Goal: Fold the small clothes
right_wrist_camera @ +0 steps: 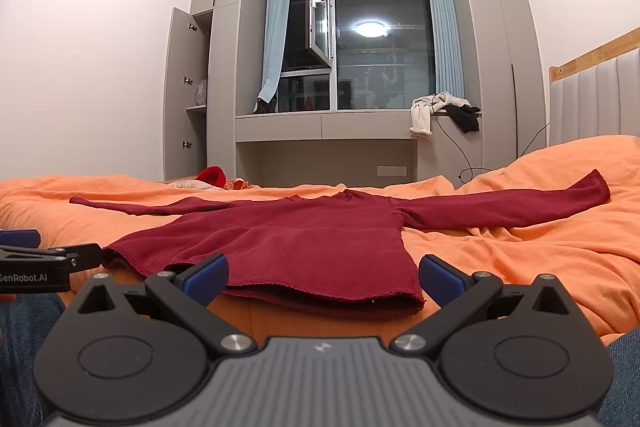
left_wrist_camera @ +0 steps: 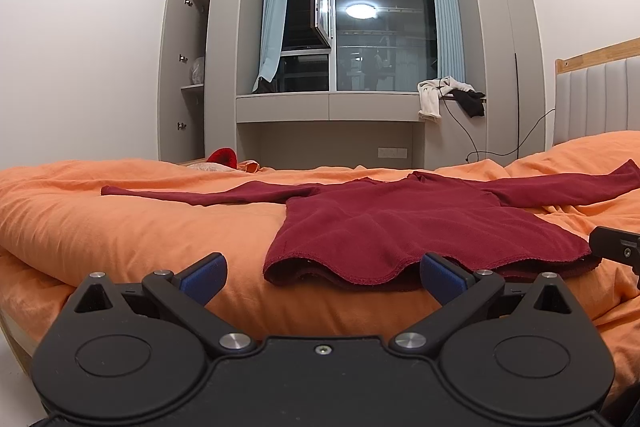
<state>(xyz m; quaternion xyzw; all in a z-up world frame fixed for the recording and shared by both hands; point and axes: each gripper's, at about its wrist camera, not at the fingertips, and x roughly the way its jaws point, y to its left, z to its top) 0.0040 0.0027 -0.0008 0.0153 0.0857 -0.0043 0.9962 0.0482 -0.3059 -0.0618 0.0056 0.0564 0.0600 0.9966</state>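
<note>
A dark red long-sleeved top (left_wrist_camera: pixel 400 223) lies flat on the orange bedding (left_wrist_camera: pixel 120 227), sleeves spread left and right, hem toward me. It also shows in the right wrist view (right_wrist_camera: pixel 288 243). My left gripper (left_wrist_camera: pixel 322 277) is open and empty, just before the hem's left part. My right gripper (right_wrist_camera: pixel 322 277) is open and empty, just before the hem's right corner. The right gripper's edge shows at the right of the left wrist view (left_wrist_camera: pixel 616 247). The left gripper shows at the left of the right wrist view (right_wrist_camera: pixel 36 259).
A padded headboard (right_wrist_camera: pixel 600 99) stands at the right. A window ledge (left_wrist_camera: pixel 328 103) with pale and black clothes (left_wrist_camera: pixel 444 95) and a cable runs along the far wall. An open wardrobe (left_wrist_camera: pixel 184 67) stands far left. A red item (right_wrist_camera: pixel 212 174) lies beyond the bed.
</note>
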